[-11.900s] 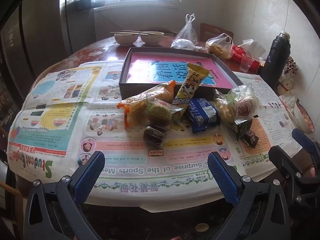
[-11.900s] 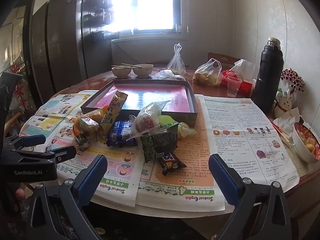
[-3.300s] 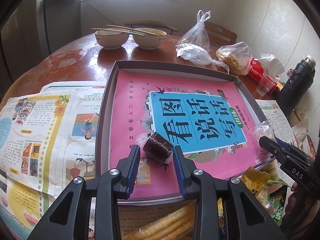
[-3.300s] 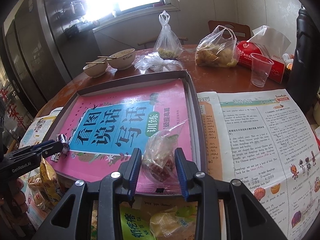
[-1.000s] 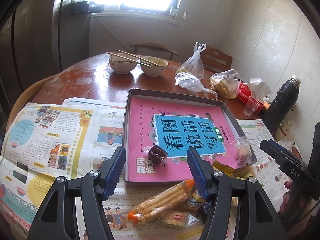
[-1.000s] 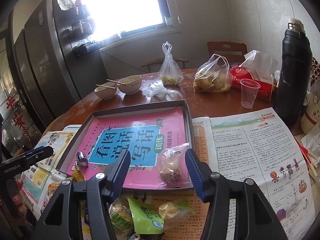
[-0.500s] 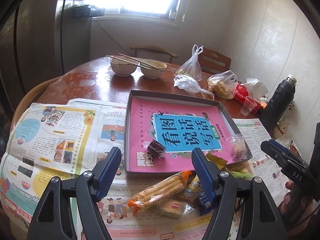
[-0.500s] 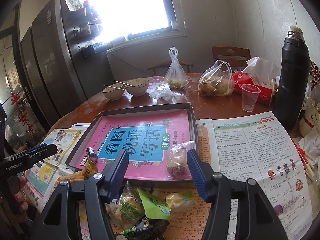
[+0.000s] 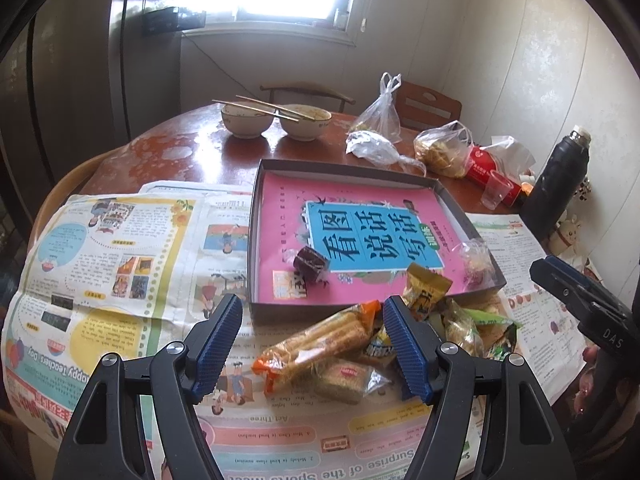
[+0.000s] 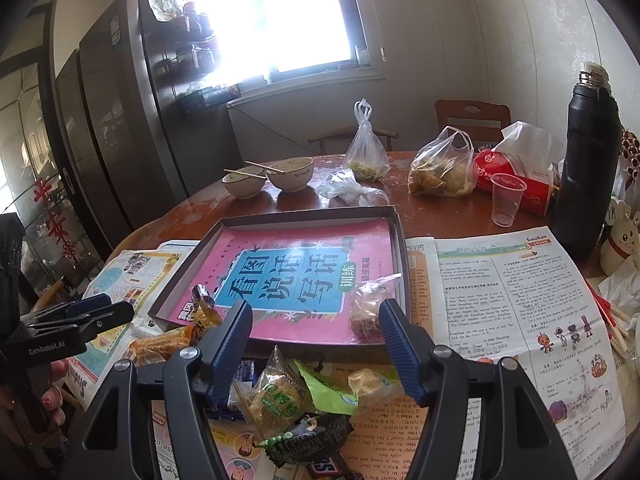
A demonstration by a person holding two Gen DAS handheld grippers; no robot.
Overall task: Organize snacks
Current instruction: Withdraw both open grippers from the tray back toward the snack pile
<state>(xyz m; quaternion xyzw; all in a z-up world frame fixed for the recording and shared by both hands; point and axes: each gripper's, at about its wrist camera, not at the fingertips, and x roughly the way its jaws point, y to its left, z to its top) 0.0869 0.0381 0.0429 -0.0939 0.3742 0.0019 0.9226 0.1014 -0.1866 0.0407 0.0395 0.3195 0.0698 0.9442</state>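
- With both tools backed off from the tray (image 9: 256, 240), the step in hand looks like the return to the snack pile (image 9: 360, 344) for a second pick.
- Left tool (image 9: 312, 344): released, nothing between the pads; its jaws have just been opening. It hangs over the orange wafer pack (image 9: 320, 336).
- Right tool (image 10: 316, 344): released and empty, jaws likewise just opening, above the green packet (image 10: 280, 396).
- Next move, judged: descend, straddle one pack, clench.
- Versus three seconds ago: the dark wrapped sweet (image 9: 310, 261) and the clear bagged snack (image 10: 366, 308), then gripped, now lie in the tray.
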